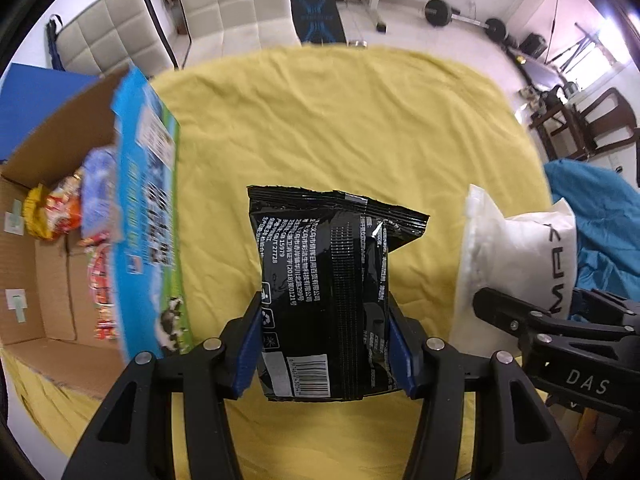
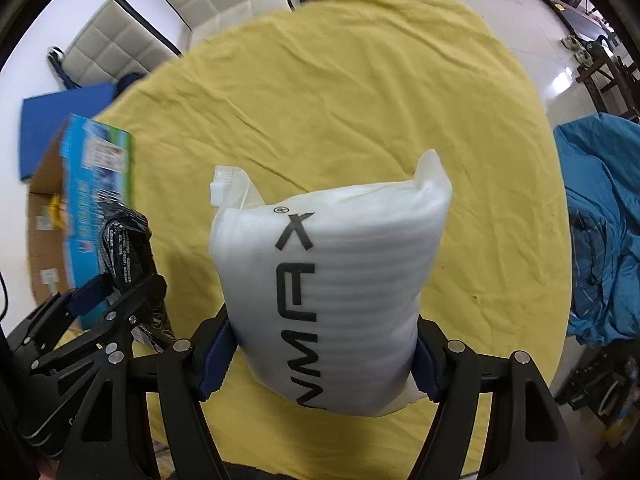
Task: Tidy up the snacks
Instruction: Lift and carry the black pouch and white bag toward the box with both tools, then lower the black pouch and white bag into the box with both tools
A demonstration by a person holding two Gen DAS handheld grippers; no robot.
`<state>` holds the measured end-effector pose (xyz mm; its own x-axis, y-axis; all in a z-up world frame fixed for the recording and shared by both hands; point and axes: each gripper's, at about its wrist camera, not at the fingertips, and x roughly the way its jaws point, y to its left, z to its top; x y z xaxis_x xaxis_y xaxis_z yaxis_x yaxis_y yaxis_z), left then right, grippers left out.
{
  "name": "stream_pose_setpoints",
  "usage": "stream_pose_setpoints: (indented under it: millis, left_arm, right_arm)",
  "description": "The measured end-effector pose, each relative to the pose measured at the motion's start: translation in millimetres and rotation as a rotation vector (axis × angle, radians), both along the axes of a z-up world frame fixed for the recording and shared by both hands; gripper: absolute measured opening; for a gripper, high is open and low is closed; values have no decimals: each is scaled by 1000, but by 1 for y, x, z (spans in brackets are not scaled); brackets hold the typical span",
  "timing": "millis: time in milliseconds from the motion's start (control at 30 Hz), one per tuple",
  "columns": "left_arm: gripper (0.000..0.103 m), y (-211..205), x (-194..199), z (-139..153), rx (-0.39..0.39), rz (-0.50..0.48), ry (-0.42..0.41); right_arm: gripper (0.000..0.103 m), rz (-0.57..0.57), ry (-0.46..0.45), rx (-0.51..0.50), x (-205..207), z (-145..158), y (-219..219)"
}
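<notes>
My left gripper (image 1: 325, 344) is shut on a black snack packet (image 1: 324, 280) with white print and a barcode, held above the yellow cloth. My right gripper (image 2: 320, 354) is shut on a white foam-wrapped pouch (image 2: 332, 280) with black lettering. The pouch (image 1: 516, 264) also shows at the right of the left wrist view, and the black packet (image 2: 128, 248) at the left of the right wrist view. An open cardboard box (image 1: 44, 280) with blue printed sides sits at the left and holds several colourful snack packets (image 1: 80, 216).
A yellow cloth (image 1: 340, 128) covers the round table. Blue fabric (image 2: 600, 220) lies heaped at the right. Padded chairs (image 1: 224, 8) stand beyond the table's far edge, with gym equipment (image 1: 464, 16) farther back. A blue mat (image 2: 60, 108) lies behind the box.
</notes>
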<state>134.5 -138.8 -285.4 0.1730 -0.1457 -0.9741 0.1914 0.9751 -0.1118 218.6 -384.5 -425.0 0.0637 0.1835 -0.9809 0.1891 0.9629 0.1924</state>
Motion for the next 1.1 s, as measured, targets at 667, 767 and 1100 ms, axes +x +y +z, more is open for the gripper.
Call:
stream_pose_setpoints:
  millis: [667, 767, 1100]
  left_arm:
    - [52, 149, 6, 114, -88, 42, -174]
    - [52, 189, 11, 111, -76, 73, -167]
    - [52, 305, 33, 80, -6, 165, -126]
  right_arm:
    - [75, 28, -233, 102, -19, 146, 112]
    - [75, 47, -239, 122, -15, 153, 148]
    - [75, 163, -201, 149, 10, 138, 289]
